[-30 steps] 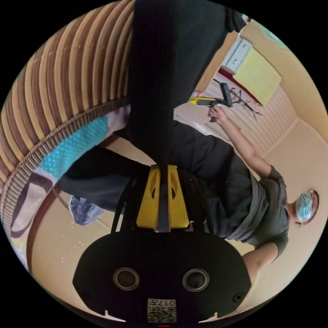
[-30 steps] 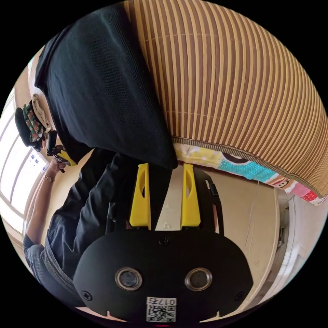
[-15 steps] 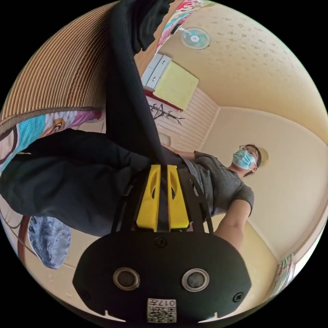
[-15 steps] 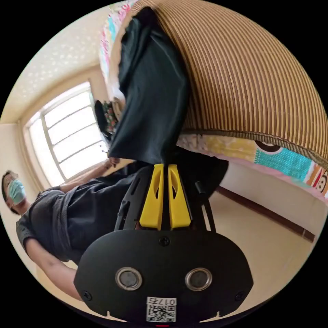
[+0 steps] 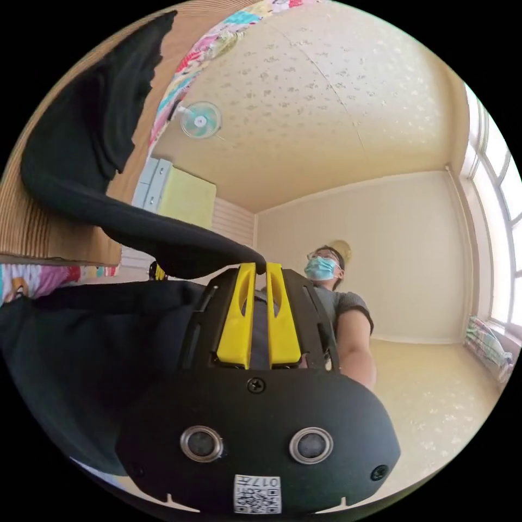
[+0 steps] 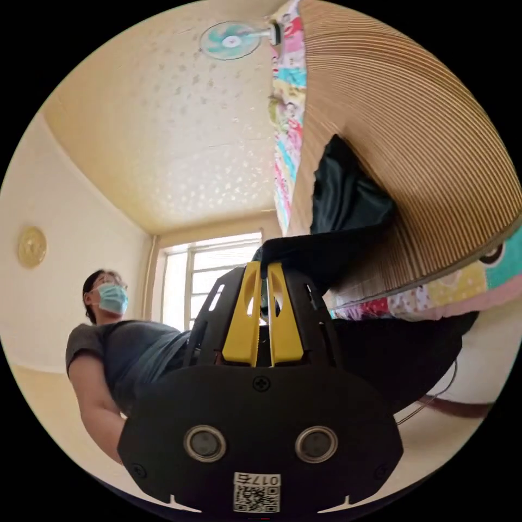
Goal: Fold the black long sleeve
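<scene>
The black long sleeve (image 5: 92, 157) runs from the striped mat down to my left gripper (image 5: 260, 267), whose yellow jaws are shut on an edge of it. More of the black cloth hangs below, at the lower left. In the right gripper view the black long sleeve (image 6: 348, 201) lies partly on the mat and reaches to my right gripper (image 6: 264, 266), which is shut on another edge. Both cameras are tipped up toward the ceiling.
A striped bamboo mat (image 6: 429, 163) covers a bed with a colourful patterned sheet (image 6: 288, 109). A person in a grey top (image 5: 337, 293) stands behind the grippers. A fan (image 5: 200, 119), a window (image 6: 201, 266), a yellow cabinet (image 5: 185, 196) and the pale floor (image 5: 435, 391) are around.
Both cameras have swung upward from the mat toward the ceiling. The black garment has been pulled along, so less of it lies on the mat. Both grippers stay shut on it.
</scene>
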Demonstrator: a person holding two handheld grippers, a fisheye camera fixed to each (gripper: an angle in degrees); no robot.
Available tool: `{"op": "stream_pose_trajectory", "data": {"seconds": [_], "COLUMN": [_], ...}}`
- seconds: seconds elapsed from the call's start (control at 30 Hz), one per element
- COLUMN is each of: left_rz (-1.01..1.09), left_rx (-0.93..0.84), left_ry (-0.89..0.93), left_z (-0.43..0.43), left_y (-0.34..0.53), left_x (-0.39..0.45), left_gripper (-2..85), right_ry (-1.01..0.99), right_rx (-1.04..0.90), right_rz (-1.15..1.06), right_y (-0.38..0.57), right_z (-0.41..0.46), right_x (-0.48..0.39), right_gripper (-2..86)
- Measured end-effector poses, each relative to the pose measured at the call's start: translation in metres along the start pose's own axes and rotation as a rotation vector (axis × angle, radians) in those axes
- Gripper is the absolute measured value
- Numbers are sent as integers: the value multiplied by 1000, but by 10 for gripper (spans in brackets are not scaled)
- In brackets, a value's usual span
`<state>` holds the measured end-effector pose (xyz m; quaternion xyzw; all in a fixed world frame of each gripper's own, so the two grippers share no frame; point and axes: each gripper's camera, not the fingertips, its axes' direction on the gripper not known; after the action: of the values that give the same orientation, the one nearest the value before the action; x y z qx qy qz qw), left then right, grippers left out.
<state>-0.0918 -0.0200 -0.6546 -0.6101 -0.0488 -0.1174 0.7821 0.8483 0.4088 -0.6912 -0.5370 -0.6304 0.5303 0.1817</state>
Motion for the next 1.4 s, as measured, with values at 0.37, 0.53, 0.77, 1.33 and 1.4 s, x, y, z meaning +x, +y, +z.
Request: {"op": "stream_pose_trajectory", "data": {"seconds": [0.37,0.53,0.77,1.33,1.4], "left_rz": [234,247,190,-67,-38], "left_rx": [247,270,671,31,5], "left_ry": [-70,-144,-162,-877,-996], "left_z": [26,35,-16,83,112], "left_y": [-175,-256,-224,-114,-110], "left_x": [24,20,-15,-139,-121], "left_gripper": [43,42,94,73,66], "right_ry": [155,235,259,680,665], "right_rx": [39,39,87,-513,-595], "right_rz": [-26,-5,54,-83,-156], "right_y": [-233,-305,-326,-172,-178], "right_z": [163,229,264,404,449], "right_x": [-9,-14,15,50,24], "right_gripper": [22,23,24,75,105]}}
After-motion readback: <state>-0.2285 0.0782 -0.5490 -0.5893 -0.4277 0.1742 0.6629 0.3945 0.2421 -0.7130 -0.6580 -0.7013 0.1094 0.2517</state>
